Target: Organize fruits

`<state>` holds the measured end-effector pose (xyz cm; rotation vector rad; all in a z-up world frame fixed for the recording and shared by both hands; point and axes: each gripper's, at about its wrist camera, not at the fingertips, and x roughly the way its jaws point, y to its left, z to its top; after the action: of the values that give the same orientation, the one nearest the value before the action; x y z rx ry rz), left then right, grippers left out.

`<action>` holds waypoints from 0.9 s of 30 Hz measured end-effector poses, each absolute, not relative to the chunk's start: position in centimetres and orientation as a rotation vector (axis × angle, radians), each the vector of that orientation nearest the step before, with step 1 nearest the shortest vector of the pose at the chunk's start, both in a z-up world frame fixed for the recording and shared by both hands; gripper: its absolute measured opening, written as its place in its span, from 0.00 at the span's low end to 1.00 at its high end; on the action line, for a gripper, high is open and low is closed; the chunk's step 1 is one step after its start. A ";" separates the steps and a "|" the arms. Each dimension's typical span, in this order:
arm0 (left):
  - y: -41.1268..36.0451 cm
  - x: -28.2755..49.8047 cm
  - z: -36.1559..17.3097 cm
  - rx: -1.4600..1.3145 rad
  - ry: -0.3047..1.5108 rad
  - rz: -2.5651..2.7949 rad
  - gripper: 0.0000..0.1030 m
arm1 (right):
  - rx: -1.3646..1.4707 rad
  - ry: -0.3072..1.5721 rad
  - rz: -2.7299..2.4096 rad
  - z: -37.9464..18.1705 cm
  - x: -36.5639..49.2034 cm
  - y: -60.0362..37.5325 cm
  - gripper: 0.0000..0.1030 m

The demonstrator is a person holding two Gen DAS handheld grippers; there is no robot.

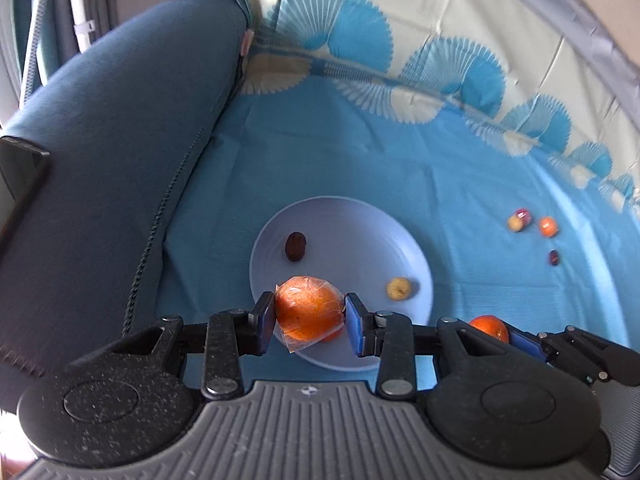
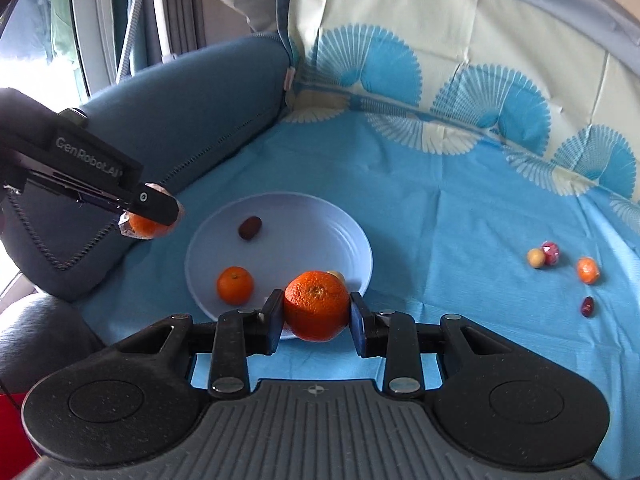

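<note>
My left gripper (image 1: 310, 318) is shut on a plastic-wrapped orange (image 1: 308, 310) above the near rim of the pale blue plate (image 1: 352, 232). My right gripper (image 2: 316, 316) is shut on a bare mandarin (image 2: 316, 304) over the plate's (image 2: 320, 216) near right rim. The plate holds a dark date (image 2: 250, 227), a small orange (image 2: 235, 285) and a yellowish fruit (image 1: 399, 289). In the right wrist view the left gripper (image 2: 156, 216) holds the wrapped orange (image 2: 146, 227) left of the plate. The right gripper's mandarin (image 1: 490, 327) shows in the left wrist view.
On the blue cloth (image 2: 440, 208) to the right lie a yellow ball fruit (image 2: 535, 258), a red wrapped fruit (image 2: 550, 252), a small orange (image 2: 588, 270) and a dark red date (image 2: 588, 306). A dark blue cushion (image 2: 180, 120) stands left of the plate. The patterned backrest (image 2: 440, 40) rises behind.
</note>
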<state>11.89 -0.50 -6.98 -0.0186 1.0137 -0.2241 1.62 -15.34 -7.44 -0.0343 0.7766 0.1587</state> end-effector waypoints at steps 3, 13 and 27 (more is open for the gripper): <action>-1.2 13.8 -8.9 0.002 1.049 -0.218 0.39 | -0.030 0.809 0.160 -9.1 3.4 -15.5 0.34; -3.0 17.5 -13.0 0.096 1.108 -0.208 0.40 | -0.037 0.857 0.193 -12.7 6.9 -15.2 0.34; -1.7 15.4 -9.9 0.201 1.028 -0.140 1.00 | -0.045 0.841 0.190 -9.9 5.9 -15.0 0.89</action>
<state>15.43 -1.72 -9.86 0.2009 1.0284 -0.1397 5.88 -15.02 -9.93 -0.0446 0.8409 0.1902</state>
